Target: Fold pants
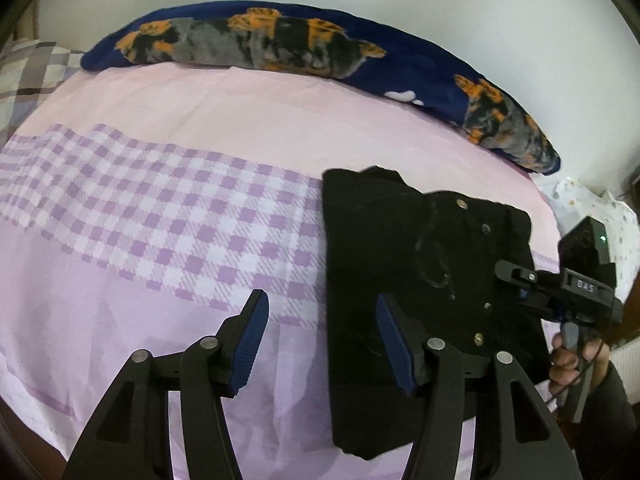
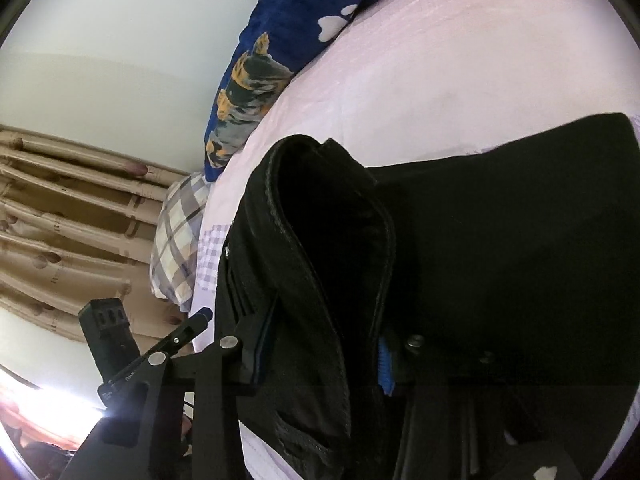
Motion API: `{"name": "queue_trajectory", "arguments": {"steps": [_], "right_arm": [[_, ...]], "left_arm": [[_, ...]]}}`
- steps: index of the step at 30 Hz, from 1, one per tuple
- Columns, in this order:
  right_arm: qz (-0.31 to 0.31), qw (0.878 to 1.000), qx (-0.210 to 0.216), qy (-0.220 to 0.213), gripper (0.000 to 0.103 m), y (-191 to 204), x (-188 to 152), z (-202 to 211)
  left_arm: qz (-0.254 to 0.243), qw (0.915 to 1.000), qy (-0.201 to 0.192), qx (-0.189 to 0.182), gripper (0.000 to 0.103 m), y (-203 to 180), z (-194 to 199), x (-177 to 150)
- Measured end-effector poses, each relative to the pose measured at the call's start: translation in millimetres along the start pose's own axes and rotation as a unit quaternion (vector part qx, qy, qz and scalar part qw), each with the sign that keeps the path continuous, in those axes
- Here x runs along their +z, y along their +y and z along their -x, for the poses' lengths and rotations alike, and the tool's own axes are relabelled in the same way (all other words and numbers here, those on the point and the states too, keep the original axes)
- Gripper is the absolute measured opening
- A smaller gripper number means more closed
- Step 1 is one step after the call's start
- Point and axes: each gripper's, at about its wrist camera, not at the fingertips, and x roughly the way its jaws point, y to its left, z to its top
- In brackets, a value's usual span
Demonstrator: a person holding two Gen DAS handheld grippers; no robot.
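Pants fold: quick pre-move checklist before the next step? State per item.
1. Left gripper open, holding nothing: ok.
2. Right gripper closed on a fold of the black pants: cannot tell, cloth hides the pads.
3. Pants folded into a compact stack on the bedsheet: ok.
4. Edges aligned: not ok, far corner looks uneven.
5. Left gripper clear of right gripper: ok, apart.
6. Blue blanket clear of pants: ok.
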Motion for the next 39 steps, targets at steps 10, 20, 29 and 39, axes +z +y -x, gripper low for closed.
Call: {"name": "queue_trajectory", "arguments": {"steps": [10,20,29,39], "right_arm": [[0.013,0.999,-0.032,-0.028,0.025,13.3,-6.8,4.2],[0.019,0.998,-0.047,-0.045,0.015,31.2,-7.2,15.5],[0.038,0.996,-0.042,-0.064,0.012,60.7,-13.6,28.6],[0.046,0.992,-0.053,-0.106,0.012,64.2,-14.6,73.9]], "left_arm": [[-0.019,0.9983,-0.025,0.048,0.057,-4.4,-0.1,6.5],[-0.040,0.9986,-0.032,0.014,0.057,-11.4,8.5,10.7],[-0.013,0.9991,-0.014,0.039,0.057,-6.6,9.2,16.7],[-0.049,0.9985,-0.021,0.012,0.057,-39.1,11.6,21.4]]}}
